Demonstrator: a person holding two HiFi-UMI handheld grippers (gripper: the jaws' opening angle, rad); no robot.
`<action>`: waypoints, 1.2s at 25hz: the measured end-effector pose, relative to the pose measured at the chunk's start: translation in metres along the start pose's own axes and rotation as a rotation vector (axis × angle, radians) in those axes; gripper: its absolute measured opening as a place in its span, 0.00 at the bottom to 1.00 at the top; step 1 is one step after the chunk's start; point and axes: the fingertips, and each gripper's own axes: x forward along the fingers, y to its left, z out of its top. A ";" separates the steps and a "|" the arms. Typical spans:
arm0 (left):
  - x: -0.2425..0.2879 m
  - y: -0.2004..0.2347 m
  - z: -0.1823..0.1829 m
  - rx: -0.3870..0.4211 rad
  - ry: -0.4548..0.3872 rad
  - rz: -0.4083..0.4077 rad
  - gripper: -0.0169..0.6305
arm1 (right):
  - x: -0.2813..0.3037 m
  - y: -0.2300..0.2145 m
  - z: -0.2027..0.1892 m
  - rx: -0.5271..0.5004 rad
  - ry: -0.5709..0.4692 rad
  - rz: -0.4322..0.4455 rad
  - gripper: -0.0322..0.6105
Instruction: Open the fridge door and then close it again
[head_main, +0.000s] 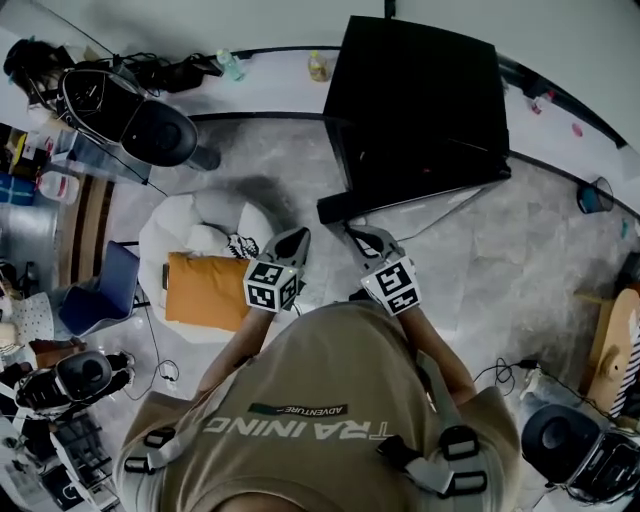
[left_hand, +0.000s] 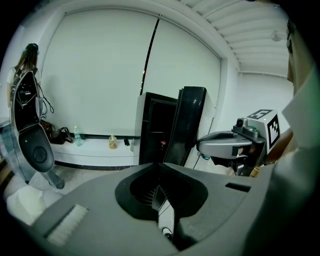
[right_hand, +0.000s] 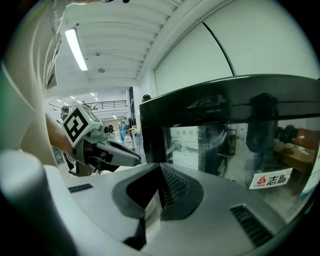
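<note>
A black fridge (head_main: 420, 100) stands against the far wall. Its glass door (head_main: 400, 195) hangs ajar, with the free edge toward me. From the left gripper view the dark inside (left_hand: 159, 125) shows beside the swung-out door (left_hand: 192, 125). In the right gripper view the glass door (right_hand: 235, 145) fills the front, with a red sticker (right_hand: 270, 181) on it. My left gripper (head_main: 298, 238) and right gripper (head_main: 352, 235) hover side by side just short of the door's free edge. Both are shut with nothing held, as seen at the left gripper (left_hand: 159, 167) and right gripper (right_hand: 159, 167).
A white beanbag (head_main: 175, 235) with an orange cushion (head_main: 205, 290) lies left of my grippers. An office chair (head_main: 150, 130) stands further left. Bottles (head_main: 318, 66) sit on the white ledge by the wall. Cables and equipment crowd the floor at both sides.
</note>
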 end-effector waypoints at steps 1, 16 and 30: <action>0.003 0.002 0.002 -0.003 0.003 0.008 0.03 | 0.002 -0.003 0.001 -0.004 0.000 0.012 0.04; 0.031 0.034 0.020 -0.068 0.004 0.130 0.03 | 0.030 -0.031 0.015 -0.005 -0.020 0.134 0.04; 0.066 0.053 0.037 -0.058 0.017 0.078 0.03 | 0.061 -0.061 0.016 0.000 -0.005 0.099 0.04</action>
